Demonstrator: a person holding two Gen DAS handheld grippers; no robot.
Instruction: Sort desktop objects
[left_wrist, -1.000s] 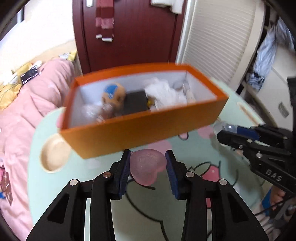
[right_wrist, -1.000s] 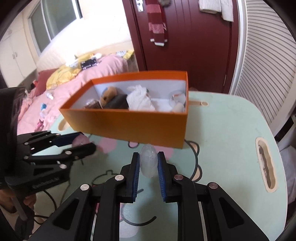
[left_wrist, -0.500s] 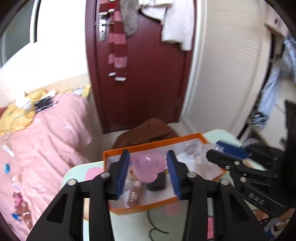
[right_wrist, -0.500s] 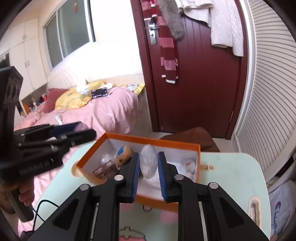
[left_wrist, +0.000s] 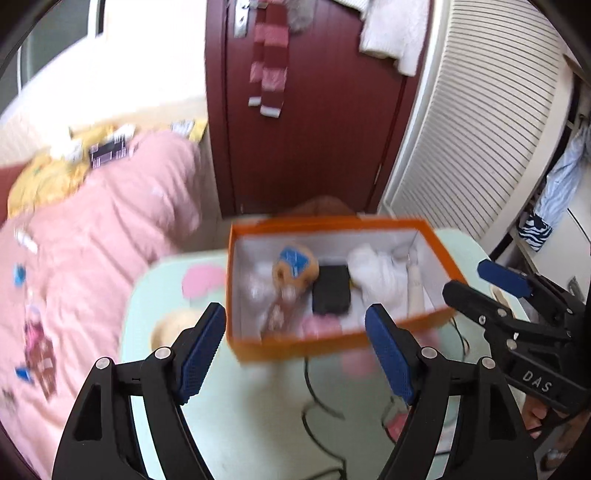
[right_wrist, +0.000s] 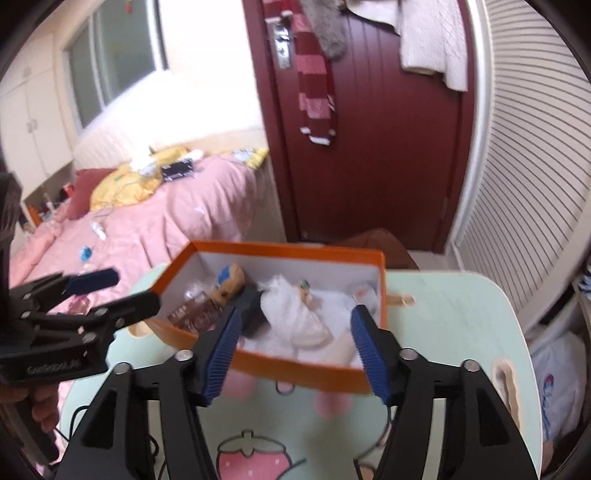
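An orange box (left_wrist: 303, 347) stands on the mint table; it also shows in the right wrist view (right_wrist: 295, 365). Inside lie a tan doll head with a blue patch (left_wrist: 295, 267), a black case (left_wrist: 331, 290), white cloth (left_wrist: 380, 277) and a blurred pink item (left_wrist: 319, 326) near the front wall. My left gripper (left_wrist: 295, 354) is open and empty above the box's near side. My right gripper (right_wrist: 295, 354) is open and empty above the box's near wall. A pale rounded item (right_wrist: 341, 350) lies in the box corner.
The mint table (right_wrist: 436, 314) carries cartoon prints and a black cable (left_wrist: 317, 398). A pink bed (right_wrist: 147, 221) lies to the left. A dark red door (right_wrist: 369, 147) and a white slatted wardrobe (right_wrist: 524, 184) stand behind. Each gripper shows in the other's view (left_wrist: 517, 310).
Both grippers have opened. The pink heart-shaped item has left the left jaws and the clear oval item has left the right jaws. Both cameras tilted down toward the box.
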